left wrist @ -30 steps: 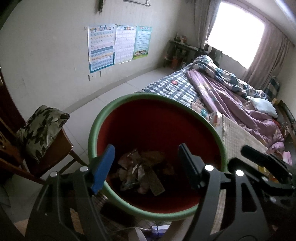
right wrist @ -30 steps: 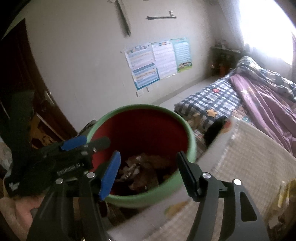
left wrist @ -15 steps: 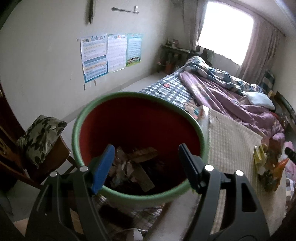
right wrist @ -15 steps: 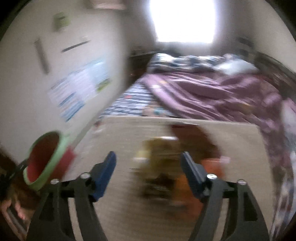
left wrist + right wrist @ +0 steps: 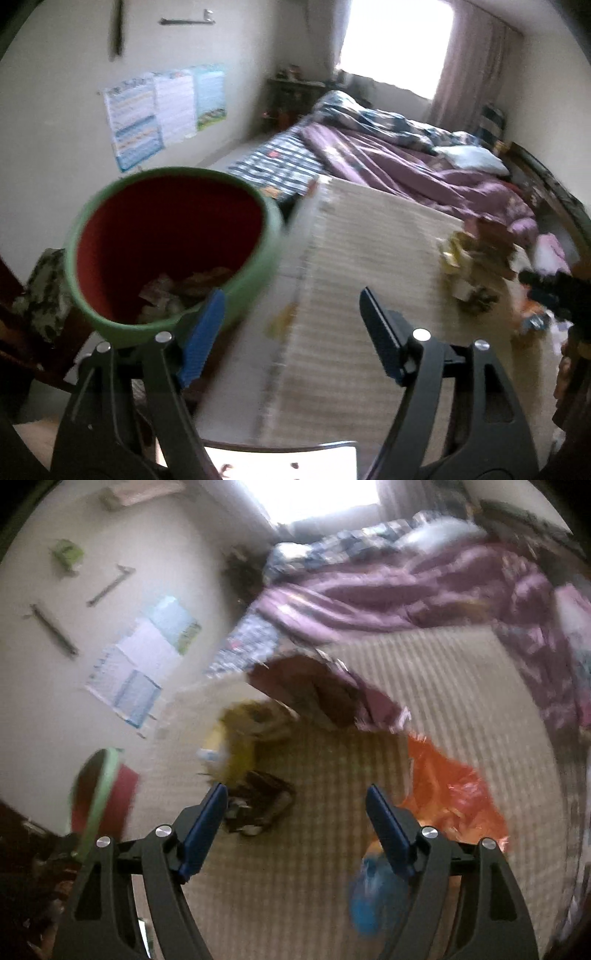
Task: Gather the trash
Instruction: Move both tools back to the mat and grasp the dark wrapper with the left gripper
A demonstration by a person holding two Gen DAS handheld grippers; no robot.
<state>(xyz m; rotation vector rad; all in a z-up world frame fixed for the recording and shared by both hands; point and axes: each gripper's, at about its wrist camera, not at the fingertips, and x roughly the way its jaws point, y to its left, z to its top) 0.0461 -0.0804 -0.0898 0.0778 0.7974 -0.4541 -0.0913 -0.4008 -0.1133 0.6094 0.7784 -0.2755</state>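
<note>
A bin with a green rim [image 5: 258, 273] and a red inside holds crumpled wrappers [image 5: 184, 291]. My left gripper [image 5: 291, 314] hangs open and empty just right of the bin, over the woven mat [image 5: 369, 258]. My right gripper [image 5: 295, 808] is open and empty above loose trash on the mat [image 5: 295, 904]. A dark wrapper [image 5: 258, 805] lies by its left finger and an orange bag [image 5: 450, 794] by its right finger. A yellow wrapper [image 5: 240, 746], a blurred blue item [image 5: 369, 897] and a maroon bag [image 5: 321, 690] also lie there. The bin [image 5: 101, 786] shows at far left.
A bed with a purple quilt [image 5: 406, 166] and a white pillow [image 5: 469, 158] lies beyond the mat. A chair with a patterned cushion [image 5: 44, 291] stands left of the bin. Posters [image 5: 162, 110] hang on the wall. Part of the right tool [image 5: 554, 291] shows near the trash pile [image 5: 472, 262].
The right gripper swung from above the bin out over the trash on the mat and rolled. The left gripper shifted right, so the bin now sits at its left.
</note>
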